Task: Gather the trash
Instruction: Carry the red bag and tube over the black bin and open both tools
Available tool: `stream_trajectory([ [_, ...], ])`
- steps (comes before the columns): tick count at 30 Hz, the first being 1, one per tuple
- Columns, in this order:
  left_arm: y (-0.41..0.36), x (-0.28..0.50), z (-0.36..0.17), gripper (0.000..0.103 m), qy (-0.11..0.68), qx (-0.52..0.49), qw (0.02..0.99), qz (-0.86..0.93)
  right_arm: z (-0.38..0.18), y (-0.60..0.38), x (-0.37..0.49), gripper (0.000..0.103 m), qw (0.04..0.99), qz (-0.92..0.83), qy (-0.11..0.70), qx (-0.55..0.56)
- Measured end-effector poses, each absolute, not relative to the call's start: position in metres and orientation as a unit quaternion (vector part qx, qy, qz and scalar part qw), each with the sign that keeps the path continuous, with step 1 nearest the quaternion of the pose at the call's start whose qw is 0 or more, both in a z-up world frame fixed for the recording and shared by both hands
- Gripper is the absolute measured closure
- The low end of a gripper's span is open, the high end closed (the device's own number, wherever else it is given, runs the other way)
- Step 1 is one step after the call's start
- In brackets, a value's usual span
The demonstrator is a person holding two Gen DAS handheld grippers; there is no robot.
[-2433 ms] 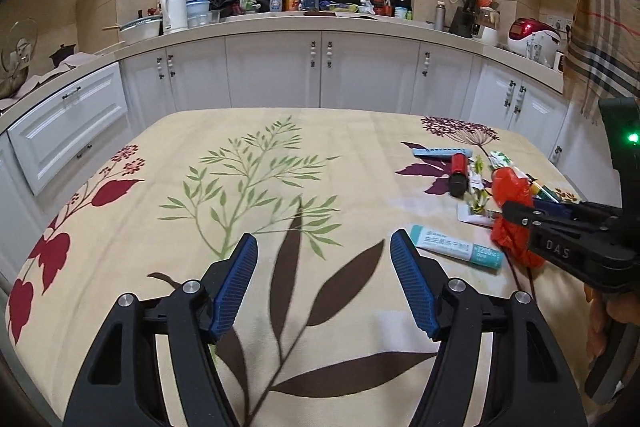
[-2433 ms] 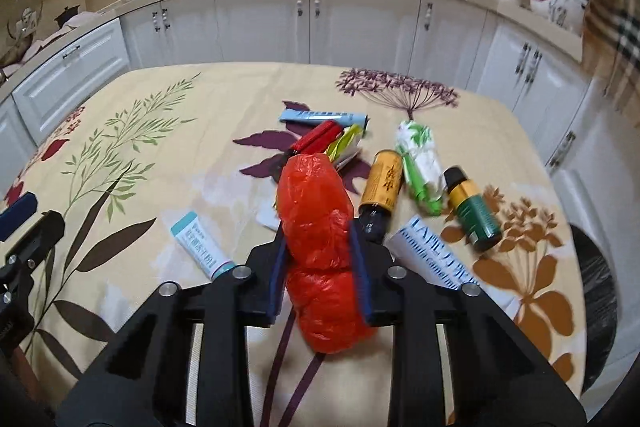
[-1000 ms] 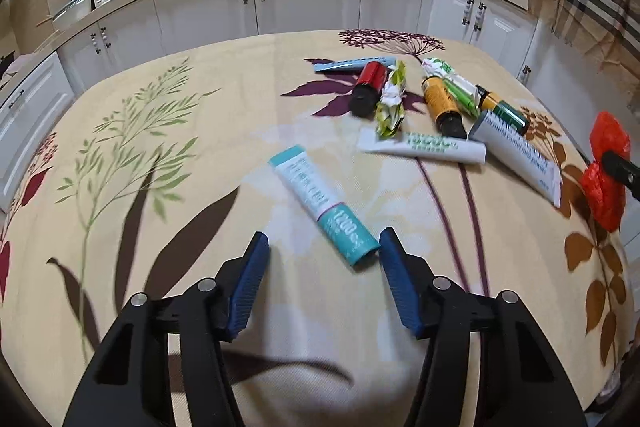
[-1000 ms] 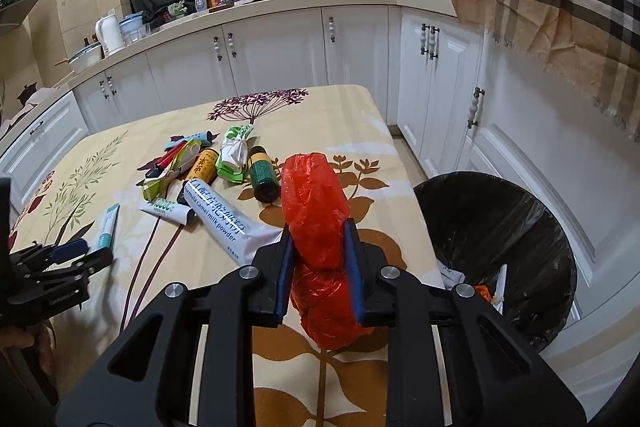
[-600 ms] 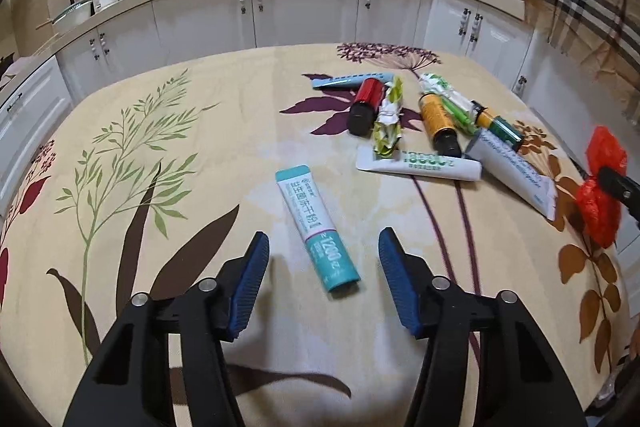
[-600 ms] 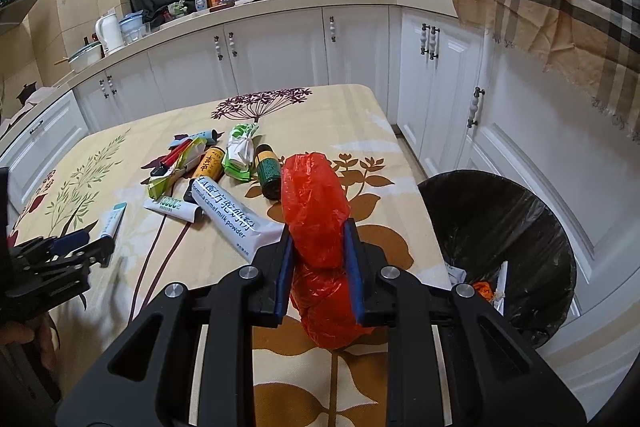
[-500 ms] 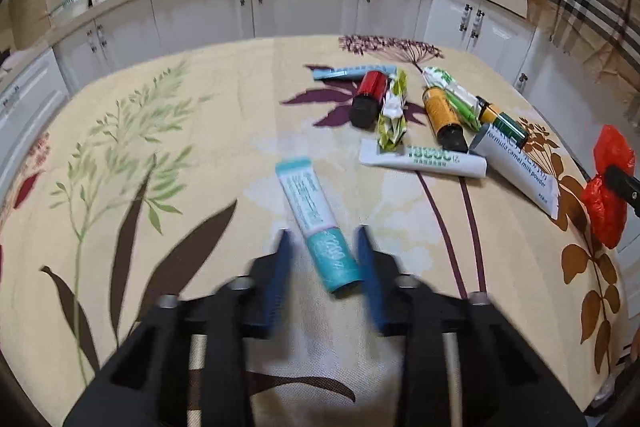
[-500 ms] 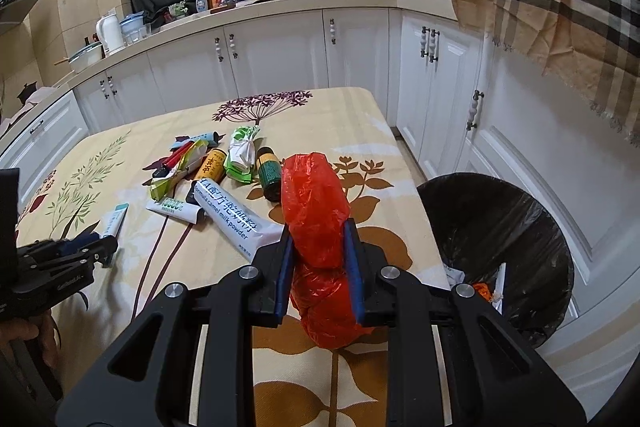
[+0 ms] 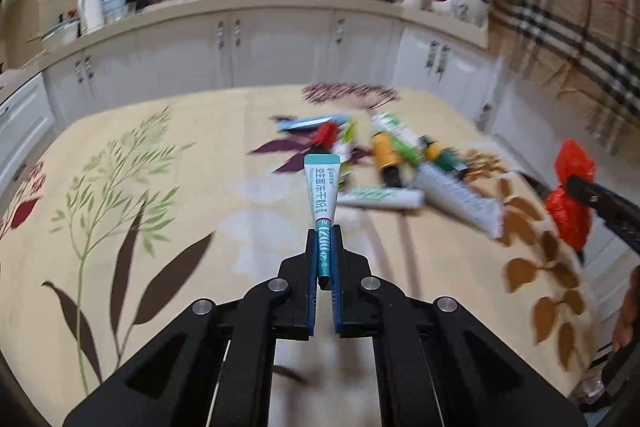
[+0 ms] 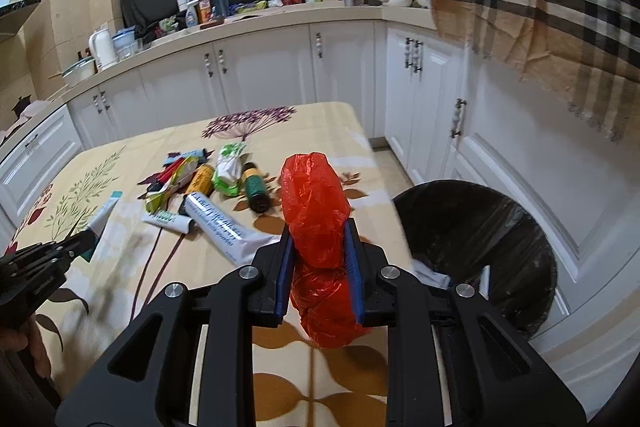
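Pointing away, teal tube point(image 9: 321, 191), left tool point(image 9: 323, 239) clamped

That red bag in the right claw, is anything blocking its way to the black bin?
Nothing visible does. The red bag is clamped in the right gripper over the table's edge, and the open black bin stands just beside it.

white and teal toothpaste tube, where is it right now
The white and teal toothpaste tube is clamped in the left gripper, raised above the floral tablecloth, left of the trash pile.
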State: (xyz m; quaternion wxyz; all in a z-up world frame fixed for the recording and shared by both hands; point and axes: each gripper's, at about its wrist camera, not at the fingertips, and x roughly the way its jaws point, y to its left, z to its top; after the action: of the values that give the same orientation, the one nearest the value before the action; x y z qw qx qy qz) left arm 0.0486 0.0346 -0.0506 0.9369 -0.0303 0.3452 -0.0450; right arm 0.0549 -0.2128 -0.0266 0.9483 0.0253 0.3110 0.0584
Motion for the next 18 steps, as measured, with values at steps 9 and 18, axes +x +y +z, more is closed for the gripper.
stream_trajectory([
  [9,-0.041,0.053,-0.024,0.097,0.297,-0.004,0.945,-0.14,-0.018,-0.258,0.053,0.08,0.955,0.001,0.295,0.037],
  [18,-0.117,0.075,-0.016,0.097,0.274,0.01,0.939,-0.206,-0.017,-0.303,0.062,0.08,0.957,-0.052,0.282,0.04],
])
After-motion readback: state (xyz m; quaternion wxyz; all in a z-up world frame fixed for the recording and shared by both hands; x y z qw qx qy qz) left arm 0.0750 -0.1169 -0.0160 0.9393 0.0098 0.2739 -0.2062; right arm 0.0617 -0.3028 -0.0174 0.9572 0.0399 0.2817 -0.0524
